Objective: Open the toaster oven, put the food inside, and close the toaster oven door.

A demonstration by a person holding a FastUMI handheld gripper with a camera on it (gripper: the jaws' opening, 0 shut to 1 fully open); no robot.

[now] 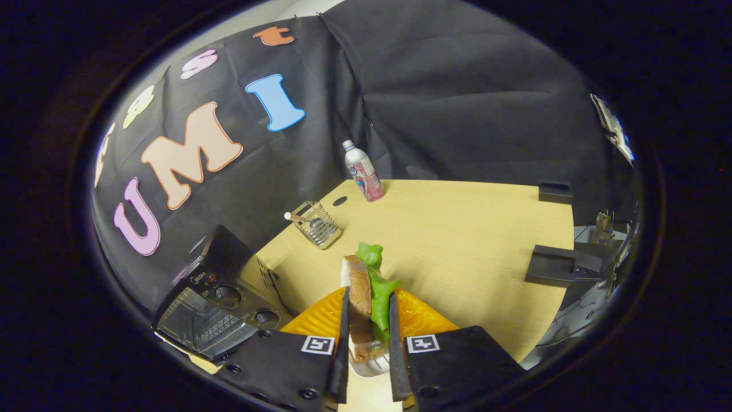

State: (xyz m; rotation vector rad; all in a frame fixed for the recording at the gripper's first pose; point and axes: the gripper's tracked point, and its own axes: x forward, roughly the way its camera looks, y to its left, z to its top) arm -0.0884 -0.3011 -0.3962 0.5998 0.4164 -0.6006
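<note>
My gripper (369, 312) is shut on a sandwich (359, 297), a bread slice with green lettuce (380, 292) standing upright between both fingers. Under it lies an orange plate (420, 320) on the wooden table (457, 240). The black toaster oven (220, 312) sits to the left of the fingers, its glass door (197, 326) closed and its knobs beside the door. I cannot tell whether the sandwich still touches the plate.
A wire mesh holder (317, 224) with a white-tipped stick stands beyond the sandwich. Further back a bottle (363, 170) stands near the cloth wall. Black blocks (552, 263) and a metal stand lie at the table's right edge.
</note>
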